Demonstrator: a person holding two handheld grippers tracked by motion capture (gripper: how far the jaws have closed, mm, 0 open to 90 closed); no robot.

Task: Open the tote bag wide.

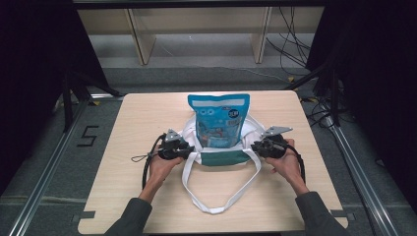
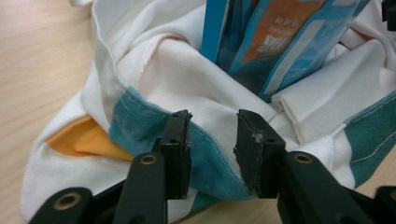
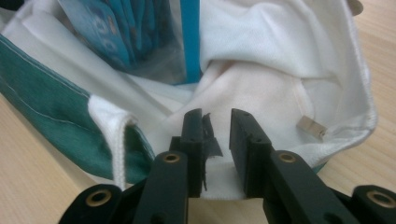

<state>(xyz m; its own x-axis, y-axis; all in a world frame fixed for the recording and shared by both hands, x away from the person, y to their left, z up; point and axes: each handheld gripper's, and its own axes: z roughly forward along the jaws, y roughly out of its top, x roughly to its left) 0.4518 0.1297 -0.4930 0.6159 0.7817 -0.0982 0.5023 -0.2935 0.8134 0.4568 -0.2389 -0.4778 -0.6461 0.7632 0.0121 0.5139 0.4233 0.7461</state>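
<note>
While the blue pouch [image 1: 219,119] stands upright inside the white-and-teal bag [image 1: 222,157] at mid-tabletop [image 1: 137,113], the left gripper [image 1: 189,149] and right gripper [image 1: 255,147] sit at the bag's opposite sides. Both pairs of fingers are parted, straddling the bag's rim without clamping it.

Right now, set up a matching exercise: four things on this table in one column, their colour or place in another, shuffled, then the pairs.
1. snack pouch
2. tote bag
3. bag straps
4. left tongs

a. at the bag's left edge
b. blue, standing in the bag
c. white loop lying toward the person
d. white with a teal band

Pairs: 1-b, 2-d, 3-c, 4-a
</note>
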